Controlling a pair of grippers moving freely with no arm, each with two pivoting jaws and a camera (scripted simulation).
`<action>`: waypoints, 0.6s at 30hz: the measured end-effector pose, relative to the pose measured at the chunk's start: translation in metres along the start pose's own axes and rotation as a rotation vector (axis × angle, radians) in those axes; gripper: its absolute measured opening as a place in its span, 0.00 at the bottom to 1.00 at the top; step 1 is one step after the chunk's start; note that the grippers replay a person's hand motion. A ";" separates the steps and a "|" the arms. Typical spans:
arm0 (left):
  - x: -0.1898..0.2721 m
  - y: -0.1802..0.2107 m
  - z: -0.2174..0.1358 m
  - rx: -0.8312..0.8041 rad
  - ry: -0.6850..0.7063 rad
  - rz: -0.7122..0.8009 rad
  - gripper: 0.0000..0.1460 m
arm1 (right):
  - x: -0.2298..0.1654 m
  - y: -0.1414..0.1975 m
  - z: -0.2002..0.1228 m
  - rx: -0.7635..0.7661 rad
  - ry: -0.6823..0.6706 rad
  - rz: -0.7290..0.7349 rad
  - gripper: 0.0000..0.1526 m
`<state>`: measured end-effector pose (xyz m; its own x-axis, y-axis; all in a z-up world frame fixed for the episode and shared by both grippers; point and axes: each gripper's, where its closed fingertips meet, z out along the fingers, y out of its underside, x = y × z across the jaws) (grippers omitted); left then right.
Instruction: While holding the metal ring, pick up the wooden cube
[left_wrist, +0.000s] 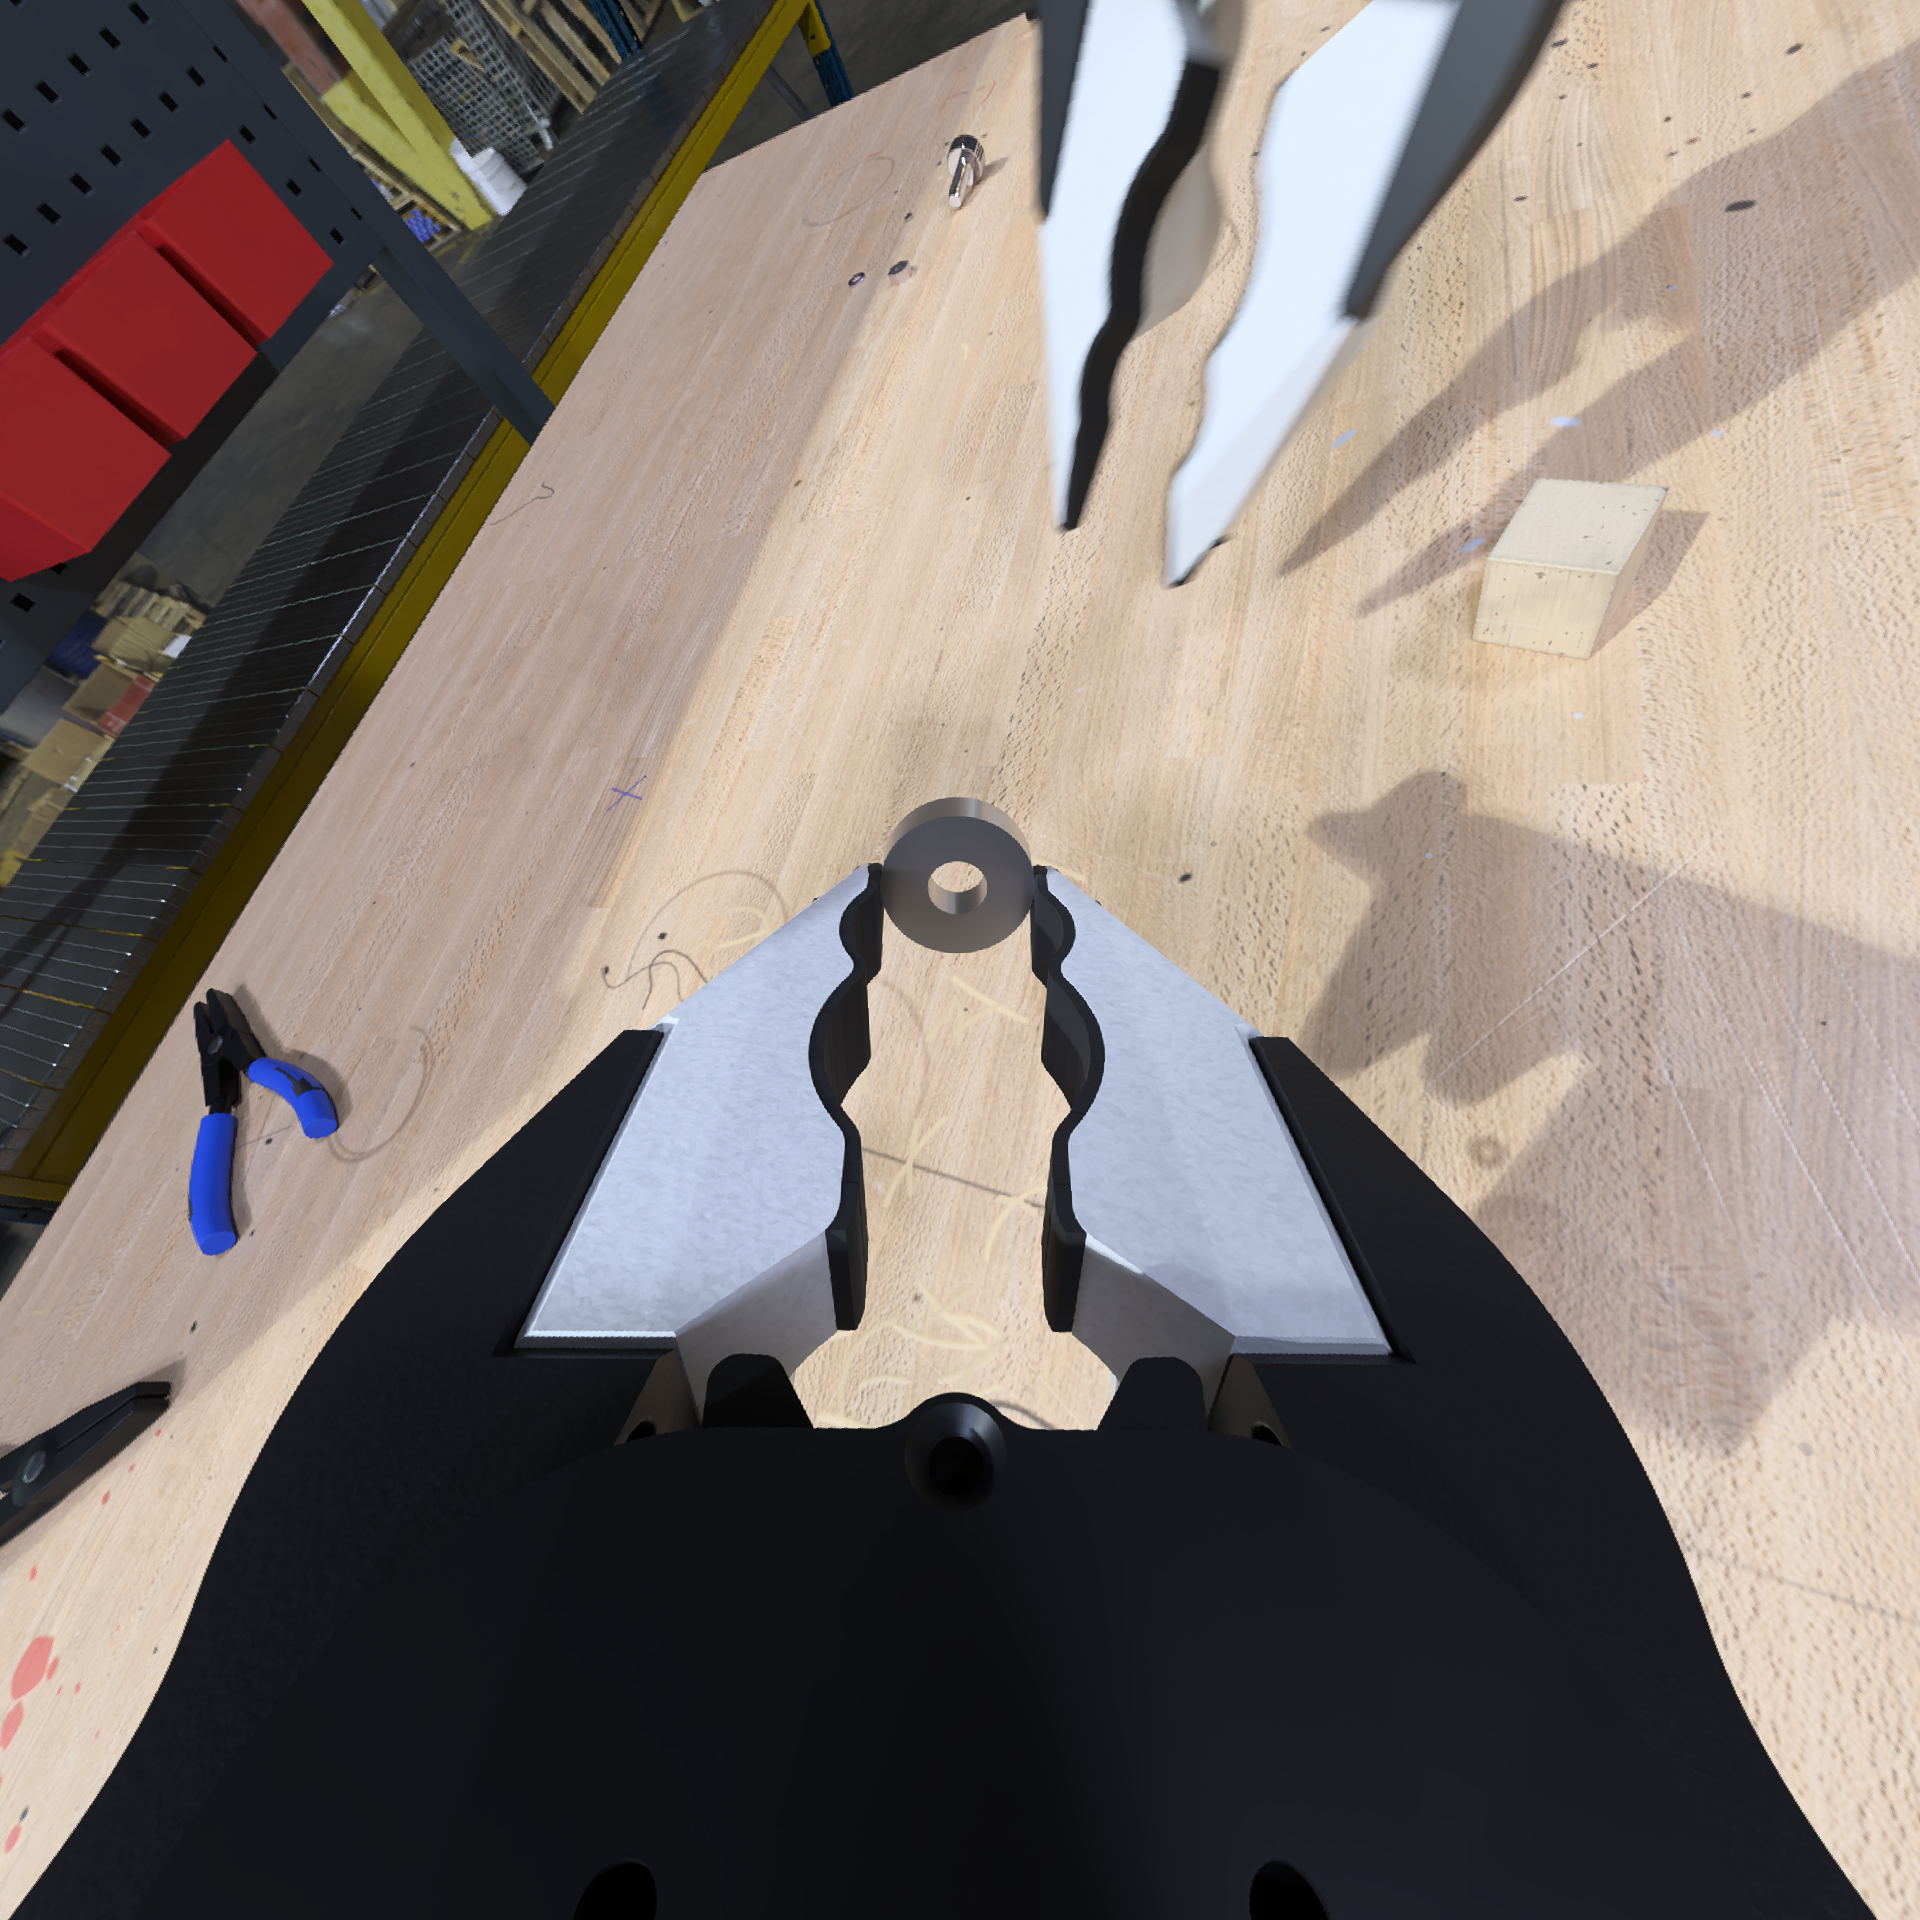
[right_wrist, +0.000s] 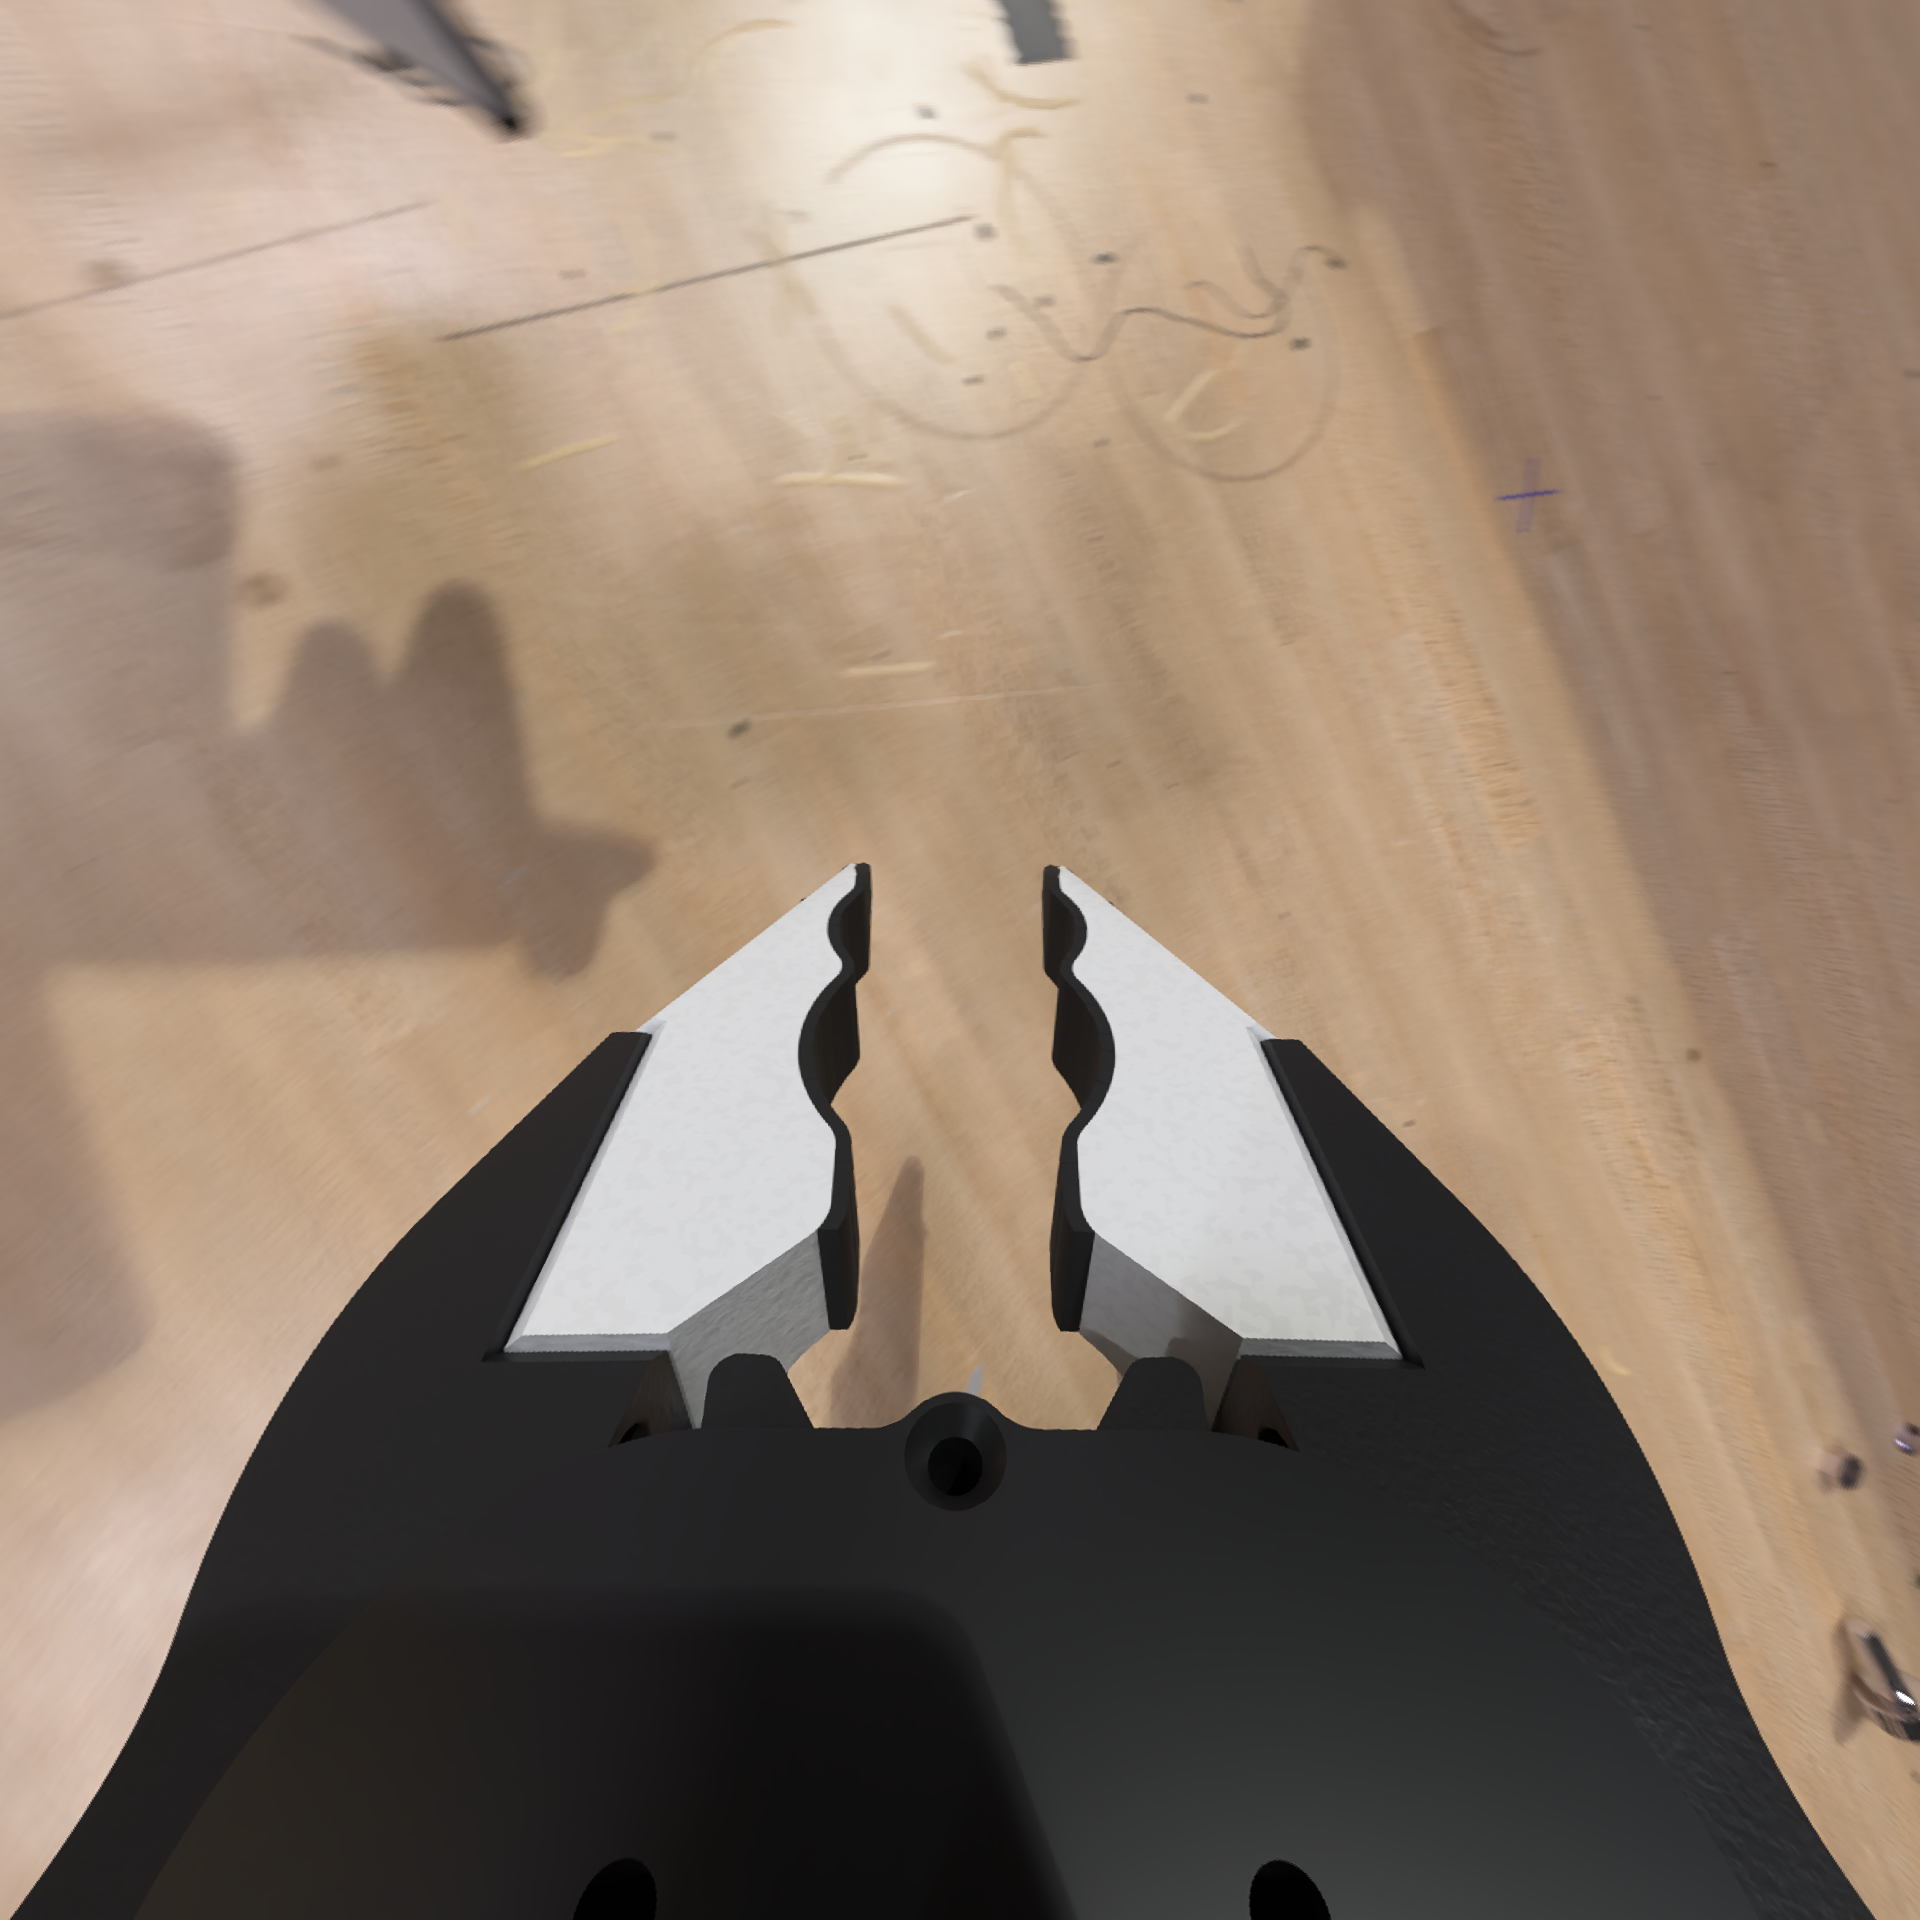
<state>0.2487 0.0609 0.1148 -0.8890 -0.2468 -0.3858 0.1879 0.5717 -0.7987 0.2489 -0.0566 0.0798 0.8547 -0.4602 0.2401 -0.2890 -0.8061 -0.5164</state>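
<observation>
My left gripper (left_wrist: 956, 881) is shut on a grey metal ring (left_wrist: 958, 883), pinched upright between its fingertips above the wooden bench. The pale wooden cube (left_wrist: 1564, 569) sits on the bench ahead and to the right. My right gripper shows in the left wrist view (left_wrist: 1127, 551) coming down from the top, blurred, jaws apart, its tips left of the cube and apart from it. In the right wrist view my right gripper (right_wrist: 956, 878) is open and empty over bare bench; the cube is not in that view.
Blue-handled pliers (left_wrist: 234, 1112) lie at the bench's left. A black clamp (left_wrist: 73, 1444) is at the lower left edge. A small metal fitting (left_wrist: 964, 166) and small washers (left_wrist: 883, 275) lie far ahead. Red bins (left_wrist: 135, 343) hang on a dark pegboard left of the bench's edge.
</observation>
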 end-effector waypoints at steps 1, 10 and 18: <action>0.000 0.000 0.000 -0.001 0.000 0.002 0.19 | -0.012 0.005 -0.010 0.011 -0.039 -0.009 0.24; 0.006 -0.004 0.003 0.003 0.007 0.008 0.19 | -0.086 0.084 -0.019 -0.134 -0.233 -0.010 0.40; 0.008 0.000 0.008 -0.006 0.014 0.006 0.19 | -0.082 0.094 -0.029 -0.070 -0.216 0.017 0.22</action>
<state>0.2453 0.0524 0.1084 -0.8935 -0.2328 -0.3840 0.1906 0.5776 -0.7937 0.1389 -0.1050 0.0352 0.9199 -0.3893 0.0460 -0.3268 -0.8264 -0.4586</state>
